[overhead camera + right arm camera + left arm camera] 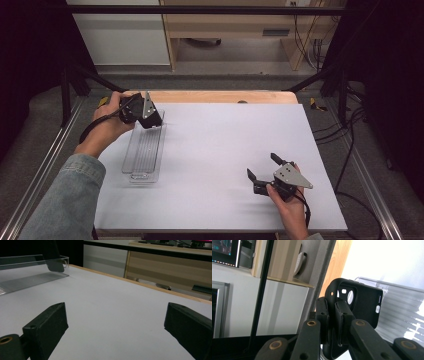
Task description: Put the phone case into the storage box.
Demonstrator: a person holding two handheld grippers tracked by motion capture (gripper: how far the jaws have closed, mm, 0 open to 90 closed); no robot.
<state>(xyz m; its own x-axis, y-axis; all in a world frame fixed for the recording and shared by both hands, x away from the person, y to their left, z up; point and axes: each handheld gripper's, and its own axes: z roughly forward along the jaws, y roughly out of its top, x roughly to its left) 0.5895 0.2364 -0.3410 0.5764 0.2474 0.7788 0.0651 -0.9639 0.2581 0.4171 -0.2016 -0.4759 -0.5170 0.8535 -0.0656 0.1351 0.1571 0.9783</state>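
A white-topped table with a pale wooden far edge is observed. A clear, ribbed plastic tray is seen lying lengthwise on its left side.

The left gripper is held above the far end of that tray. Its jaws are clamped together on the edge of a black, soft-looking phone case with rounded camera cut-outs, so the case is carried in the air over the tray's far end; whether it touches the tray cannot be told. In the high view the same gripper is seen in the person's left hand, with a denim sleeve behind it.

The right gripper is held low over the near right part of the table, in the person's right hand. Its jaws are spread wide apart with nothing between them, as is confirmed in the right gripper view, where bare table surface lies between the two jaws.

No brand, label or legible writing is seen on the case, tray or grippers.
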